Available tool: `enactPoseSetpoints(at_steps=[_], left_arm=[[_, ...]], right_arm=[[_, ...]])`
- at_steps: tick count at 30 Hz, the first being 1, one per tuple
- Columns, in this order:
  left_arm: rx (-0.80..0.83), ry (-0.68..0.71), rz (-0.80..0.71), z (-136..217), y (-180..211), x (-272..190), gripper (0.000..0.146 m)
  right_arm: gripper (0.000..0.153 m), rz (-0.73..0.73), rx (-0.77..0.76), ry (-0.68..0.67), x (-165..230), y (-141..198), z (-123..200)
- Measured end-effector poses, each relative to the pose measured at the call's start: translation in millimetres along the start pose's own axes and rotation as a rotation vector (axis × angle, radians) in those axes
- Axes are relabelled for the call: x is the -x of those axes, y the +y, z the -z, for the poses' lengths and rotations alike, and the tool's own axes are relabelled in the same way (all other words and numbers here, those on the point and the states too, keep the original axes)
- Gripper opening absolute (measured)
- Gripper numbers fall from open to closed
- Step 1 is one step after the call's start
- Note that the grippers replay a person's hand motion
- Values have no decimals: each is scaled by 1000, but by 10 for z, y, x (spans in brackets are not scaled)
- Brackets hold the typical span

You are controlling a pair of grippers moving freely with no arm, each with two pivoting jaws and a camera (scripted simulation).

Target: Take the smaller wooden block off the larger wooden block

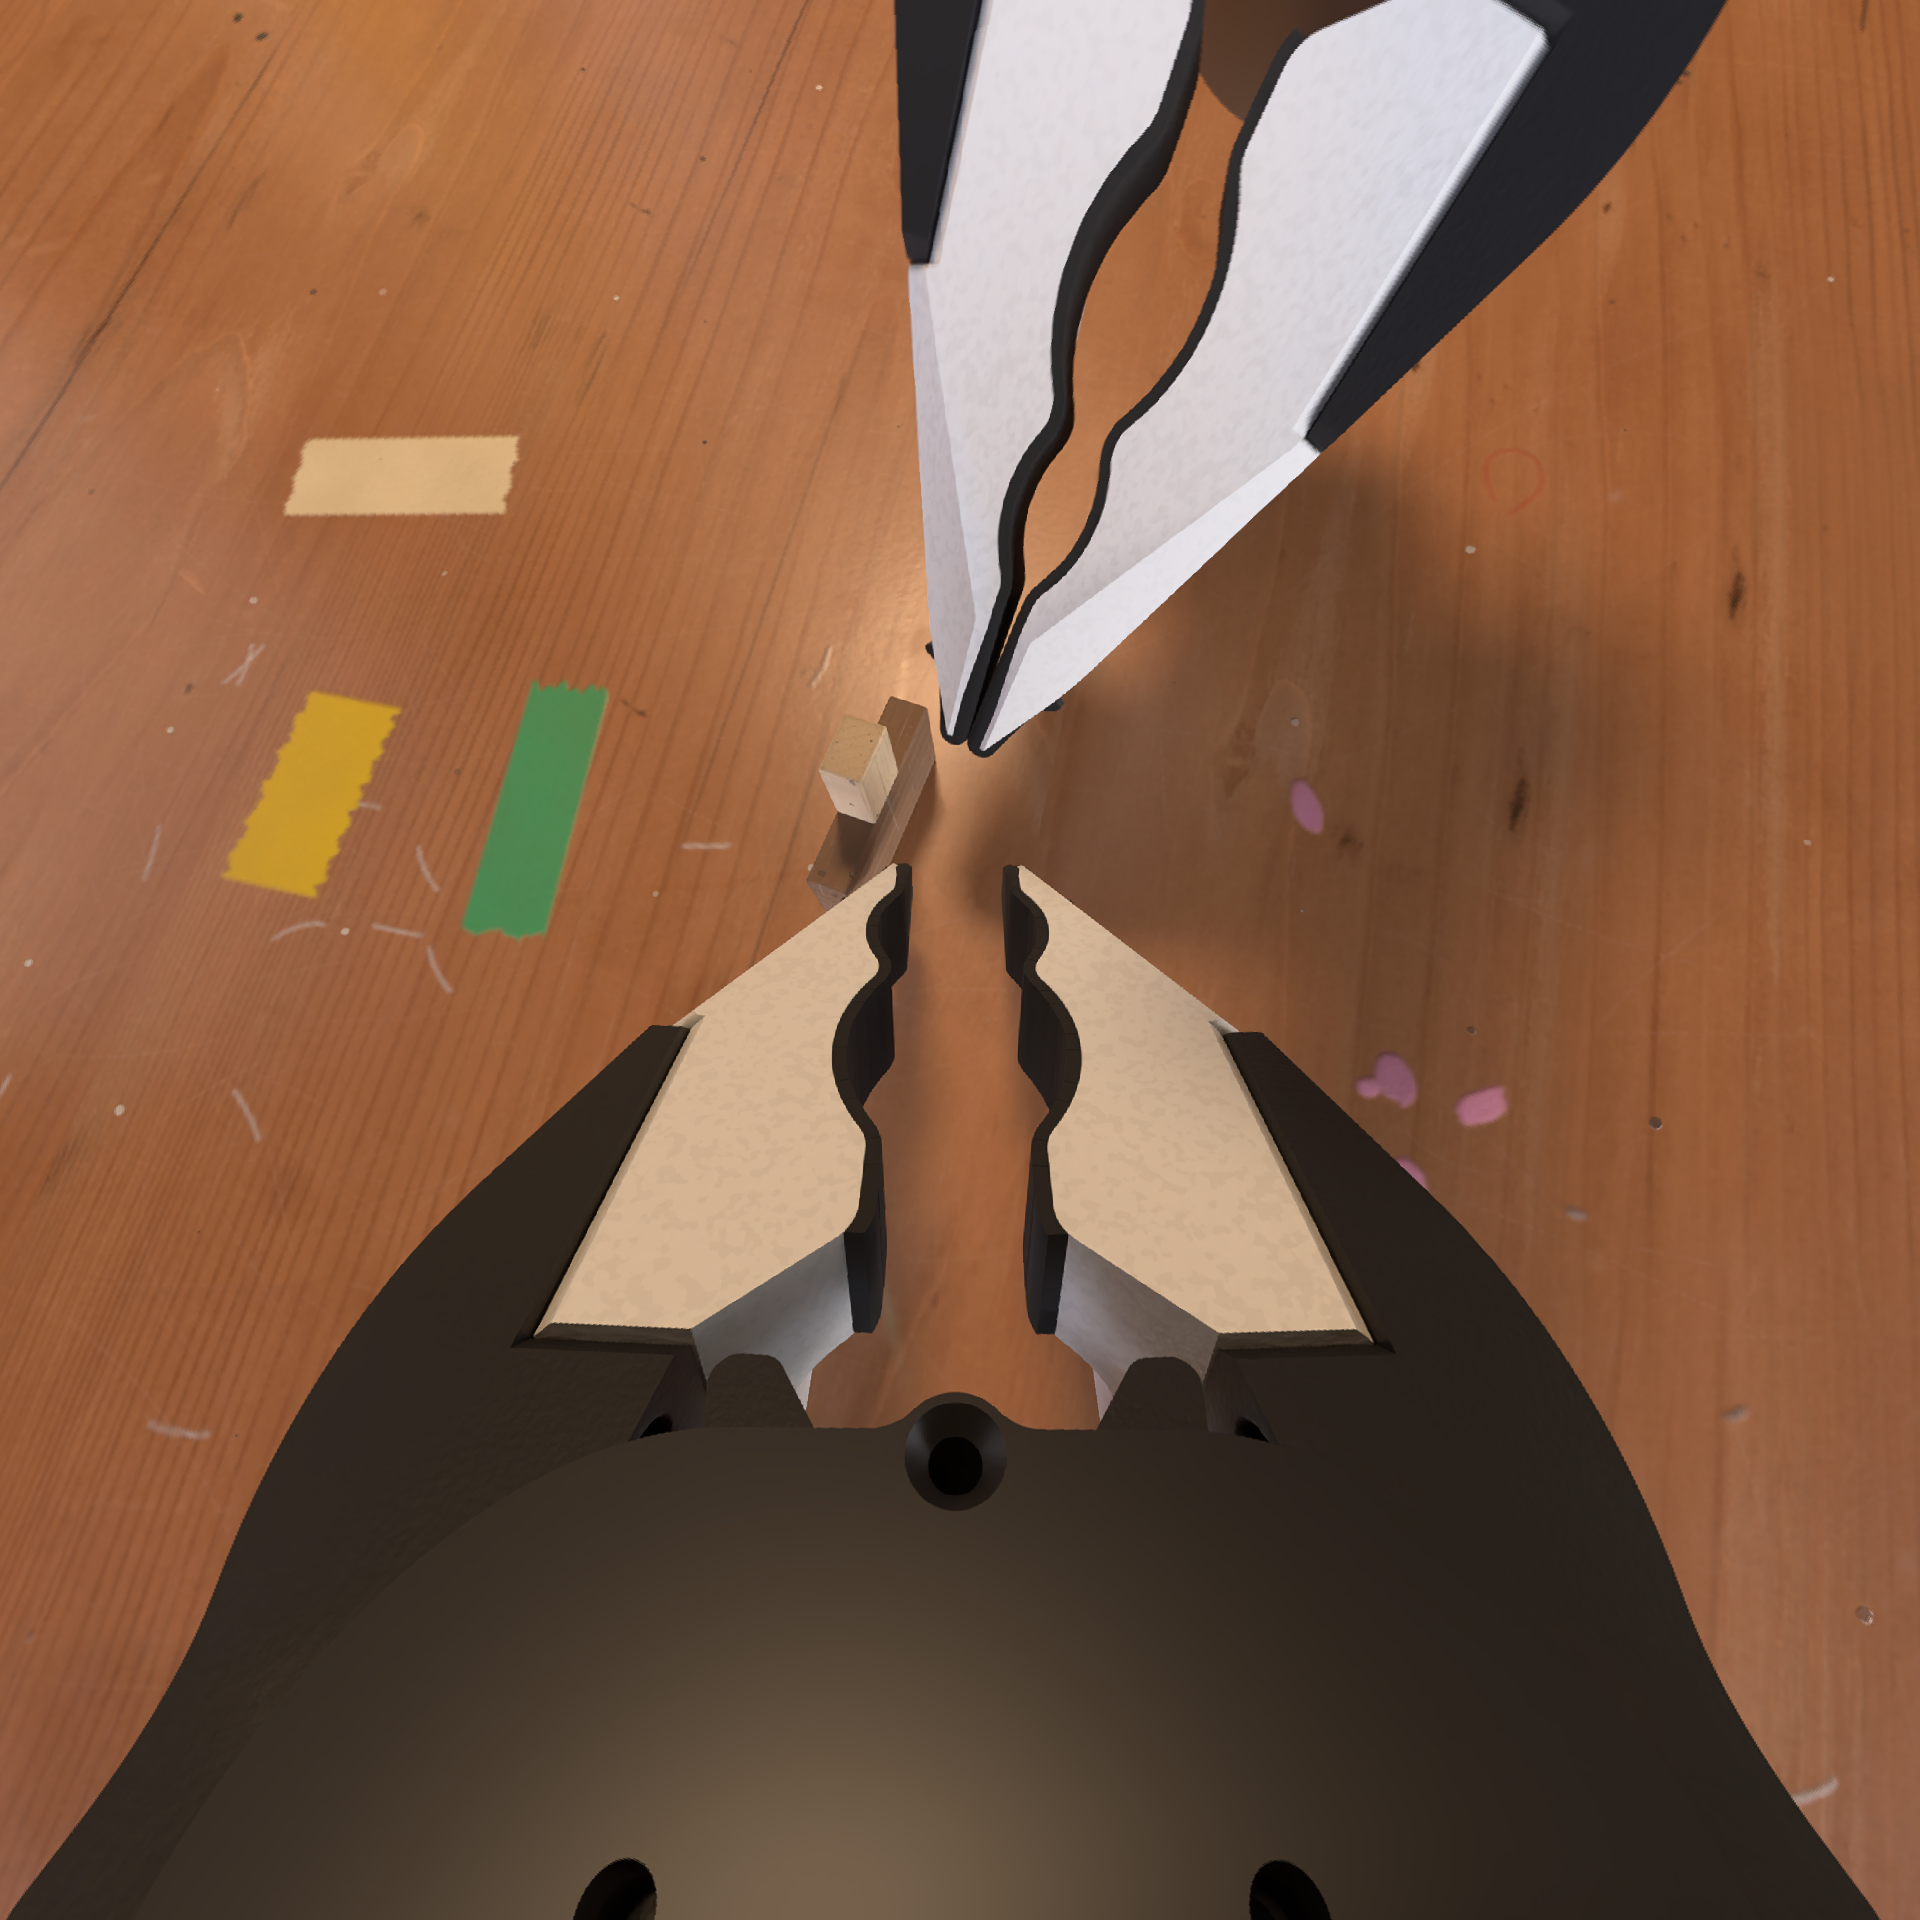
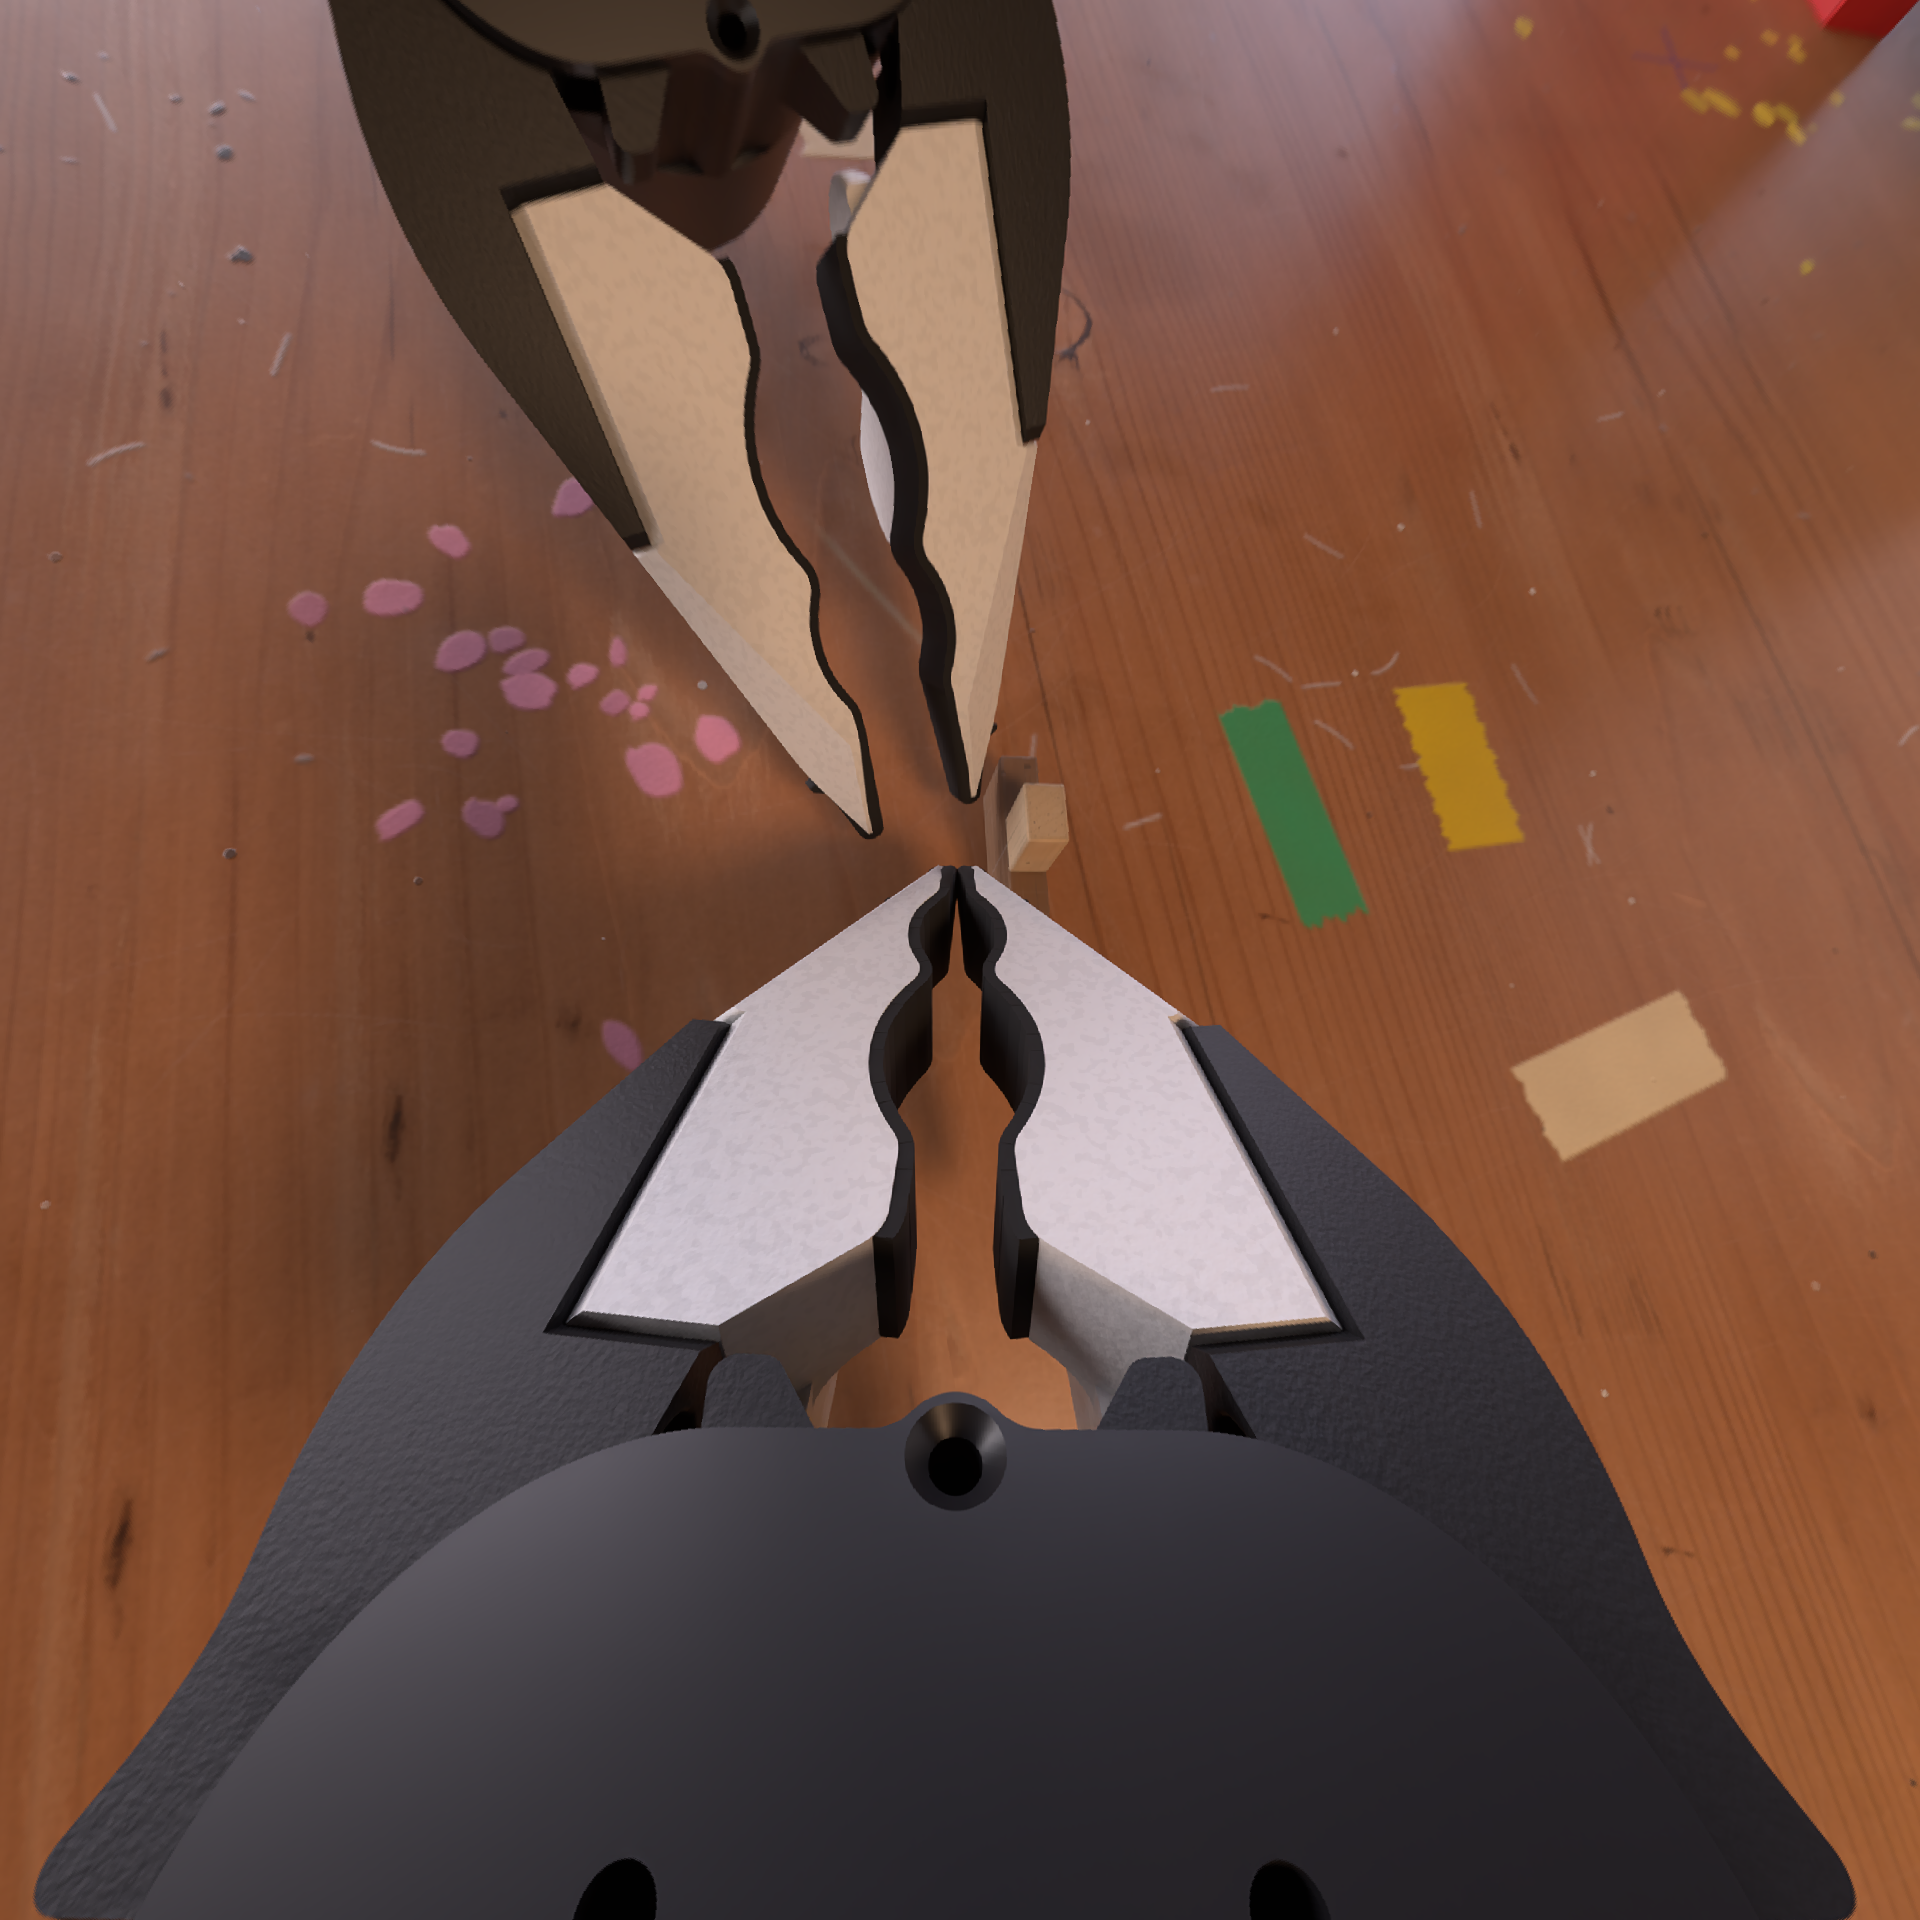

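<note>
A small pale wooden block [image 1: 857, 769] sits on top of a larger, darker wooden block [image 1: 883, 831] that lies on the wooden table. My left gripper [image 1: 958, 873], with tan fingers, is open and empty; the blocks are just ahead of and beside its left fingertip. My right gripper [image 1: 966, 738], with white fingers, comes in from the far side, shut and empty, its tips just right of the blocks. In the right wrist view the right gripper [image 2: 958, 871] is shut, with the small block [image 2: 1039, 826] and the larger block [image 2: 1013, 777] just right of its tips. The left gripper [image 2: 920, 810] faces it.
Flat tape strips lie on the table to the left of the blocks: beige [image 1: 403, 476], yellow [image 1: 312, 795] and green [image 1: 535, 810]. Pink paint spots [image 1: 1387, 1081] mark the right side. A red object [image 2: 1870, 12] shows at the far corner of the right wrist view.
</note>
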State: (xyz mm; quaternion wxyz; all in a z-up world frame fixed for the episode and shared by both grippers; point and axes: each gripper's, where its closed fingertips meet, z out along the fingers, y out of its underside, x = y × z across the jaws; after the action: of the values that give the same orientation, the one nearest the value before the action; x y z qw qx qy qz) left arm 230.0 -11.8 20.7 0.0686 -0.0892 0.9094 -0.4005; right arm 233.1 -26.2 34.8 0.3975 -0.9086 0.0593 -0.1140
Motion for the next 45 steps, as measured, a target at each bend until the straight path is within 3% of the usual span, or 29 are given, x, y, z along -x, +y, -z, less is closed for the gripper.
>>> enactPoseSetpoints(at_steps=[4,6,9,17,26,37,45], left_arm=[[-3,9,10,4,-1,1,16],[-1,9,4,5,0,-2,17],[4,7,-5,15,-2,-2,18],[15,-1,19,23,13,13,21],[-1,-1,59,12,11,25,21],[3,5,106,12,20,25,20],[9,15,113,15,28,16,20]], right_arm=[[1,36,-4,34,-31,-40,65],[10,46,13,57,-73,-22,73],[12,-8,34,30,-117,-27,40],[11,-88,283,-145,-123,0,-115],[11,-104,447,-191,-119,-2,-140],[8,-6,272,-119,-151,-12,-137],[8,-130,85,-147,-150,-18,-125]])
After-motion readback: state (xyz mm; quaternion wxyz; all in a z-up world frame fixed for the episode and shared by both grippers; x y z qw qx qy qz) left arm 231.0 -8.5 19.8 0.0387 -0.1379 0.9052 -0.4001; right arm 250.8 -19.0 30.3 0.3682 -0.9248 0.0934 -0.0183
